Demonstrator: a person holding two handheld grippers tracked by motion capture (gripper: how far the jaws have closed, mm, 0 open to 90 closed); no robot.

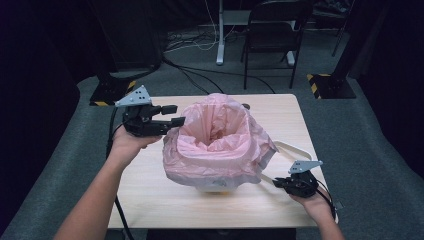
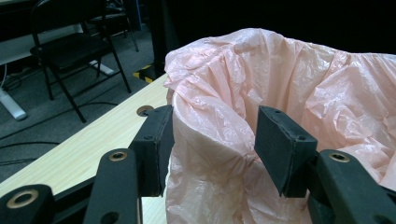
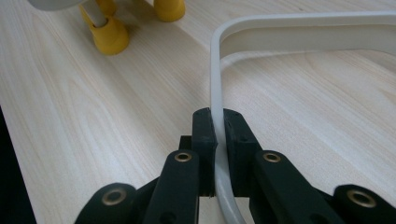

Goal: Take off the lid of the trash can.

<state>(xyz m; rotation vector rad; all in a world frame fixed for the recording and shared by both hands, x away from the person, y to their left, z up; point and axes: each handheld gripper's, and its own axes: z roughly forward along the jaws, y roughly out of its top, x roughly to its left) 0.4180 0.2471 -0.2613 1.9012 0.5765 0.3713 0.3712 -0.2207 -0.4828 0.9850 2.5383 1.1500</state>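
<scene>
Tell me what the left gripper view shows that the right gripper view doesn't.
The left gripper view has the pink bag, its rim between the left gripper's open jaws, and a black chair on the floor behind. The right gripper view has the cream ring with the right gripper clamped on its edge, plus yellow feet. Both share the wooden table.

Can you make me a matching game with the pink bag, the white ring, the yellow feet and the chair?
Things:
1. pink bag
2. white ring
3. yellow feet
4. chair

Places:
A. on the floor beyond the table
B. pinched by the right gripper
C. between the left gripper's open jaws
D. standing on the table

Pairs: 1-C, 2-B, 3-D, 4-A
</scene>
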